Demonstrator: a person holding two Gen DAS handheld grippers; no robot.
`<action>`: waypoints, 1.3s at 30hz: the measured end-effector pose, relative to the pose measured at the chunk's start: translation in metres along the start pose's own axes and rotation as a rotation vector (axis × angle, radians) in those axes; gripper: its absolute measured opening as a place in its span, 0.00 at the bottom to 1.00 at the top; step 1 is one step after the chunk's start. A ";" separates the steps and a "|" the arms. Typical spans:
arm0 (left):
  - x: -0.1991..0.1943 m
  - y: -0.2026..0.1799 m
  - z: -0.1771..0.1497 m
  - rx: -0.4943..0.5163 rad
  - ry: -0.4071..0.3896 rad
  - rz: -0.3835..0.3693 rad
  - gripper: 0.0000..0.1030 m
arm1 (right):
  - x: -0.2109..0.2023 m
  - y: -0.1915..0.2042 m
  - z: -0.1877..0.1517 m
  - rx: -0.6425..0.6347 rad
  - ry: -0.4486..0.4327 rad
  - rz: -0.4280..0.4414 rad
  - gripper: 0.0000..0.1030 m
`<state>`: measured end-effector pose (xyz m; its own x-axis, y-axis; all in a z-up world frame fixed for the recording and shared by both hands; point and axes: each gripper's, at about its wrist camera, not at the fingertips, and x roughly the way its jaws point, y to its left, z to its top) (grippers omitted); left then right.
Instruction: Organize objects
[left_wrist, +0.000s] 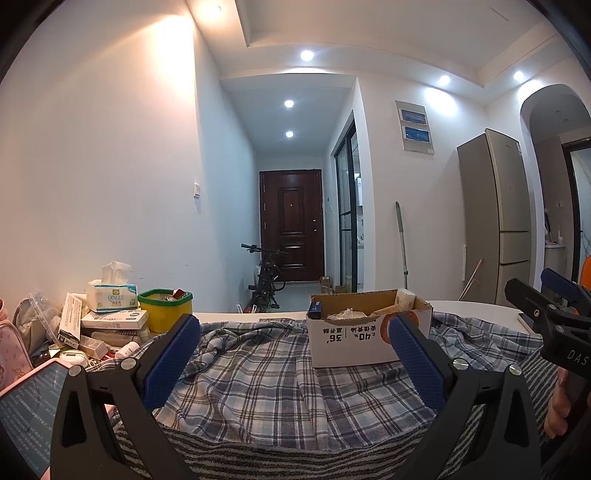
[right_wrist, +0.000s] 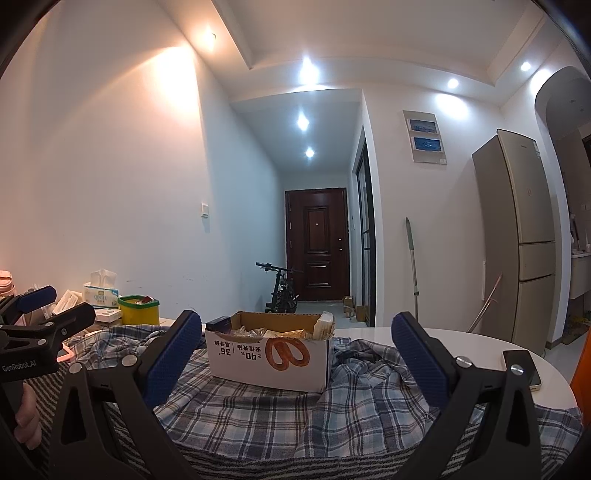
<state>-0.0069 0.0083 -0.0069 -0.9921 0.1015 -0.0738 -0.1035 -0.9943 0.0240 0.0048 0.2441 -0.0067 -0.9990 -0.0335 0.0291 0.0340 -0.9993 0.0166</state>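
A blue plaid shirt (left_wrist: 258, 373) (right_wrist: 280, 413) lies crumpled over a striped cloth (left_wrist: 258, 446) on the white table (left_wrist: 476, 308). On it stands an open cardboard box (left_wrist: 364, 332) (right_wrist: 273, 354) holding packets. My left gripper (left_wrist: 295, 350) is open, low over the shirt, the box just beyond its right finger. My right gripper (right_wrist: 295, 354) is also open, level with the box, nothing between its fingers. Each gripper shows at the edge of the other's view, with a hand on it.
At the table's left is a heap: tissue pack (left_wrist: 112, 291), yellow tub (left_wrist: 166, 308), several small boxes (left_wrist: 114, 319), a pink-cased phone (left_wrist: 26, 410). Another phone (right_wrist: 532, 373) lies at the right edge. Beyond are a bicycle (left_wrist: 266, 277), door and fridge (left_wrist: 498, 218).
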 end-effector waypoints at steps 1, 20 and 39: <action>0.000 0.000 0.000 -0.001 0.000 0.000 1.00 | 0.000 0.000 0.000 0.000 0.000 0.000 1.00; 0.001 -0.002 -0.001 0.002 0.012 0.004 1.00 | 0.000 0.000 0.000 0.000 0.001 0.000 1.00; 0.001 -0.003 -0.001 0.001 0.013 0.006 1.00 | 0.000 0.000 0.001 0.000 0.001 0.000 1.00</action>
<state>-0.0079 0.0112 -0.0080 -0.9917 0.0949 -0.0866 -0.0974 -0.9949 0.0252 0.0050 0.2442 -0.0057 -0.9990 -0.0338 0.0283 0.0343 -0.9993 0.0167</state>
